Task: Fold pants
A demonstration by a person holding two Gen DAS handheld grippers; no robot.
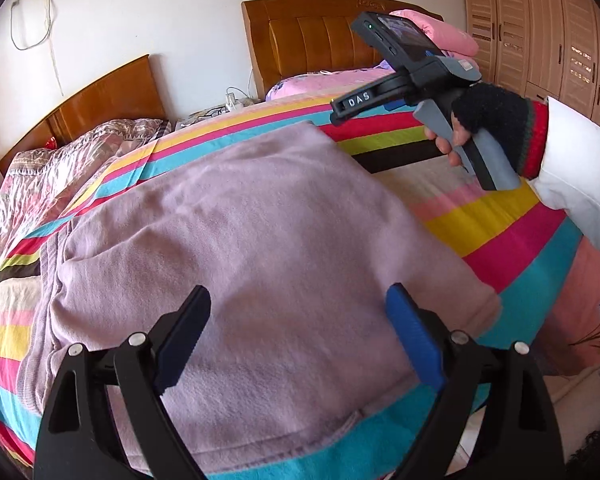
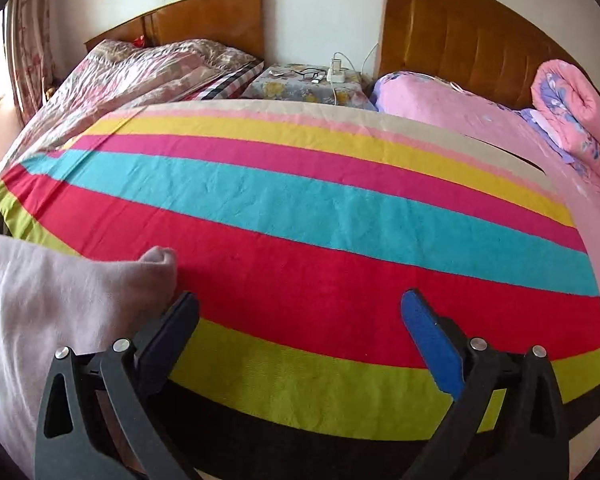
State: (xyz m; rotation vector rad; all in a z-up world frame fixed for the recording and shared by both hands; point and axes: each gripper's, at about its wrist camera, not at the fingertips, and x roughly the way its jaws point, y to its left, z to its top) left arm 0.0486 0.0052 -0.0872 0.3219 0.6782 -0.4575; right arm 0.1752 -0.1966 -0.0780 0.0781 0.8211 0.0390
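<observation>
The pale lilac pants (image 1: 236, 248) lie folded flat on the striped bedsheet (image 1: 512, 240). My left gripper (image 1: 298, 300) is open and empty, hovering just above the near part of the pants. In the left wrist view the right gripper device (image 1: 416, 80) is held in a gloved hand above the far right edge of the pants. In the right wrist view my right gripper (image 2: 300, 308) is open and empty over the striped sheet (image 2: 300, 208), with a corner of the pants (image 2: 60, 292) just left of its left finger.
Two wooden headboards (image 2: 460, 36) stand at the wall. A crumpled floral quilt (image 2: 140, 68) lies far left, a pink rolled quilt (image 2: 572, 116) far right. A bedside table (image 2: 308, 84) with cables stands between. Wardrobes (image 1: 540, 20) stand at the right.
</observation>
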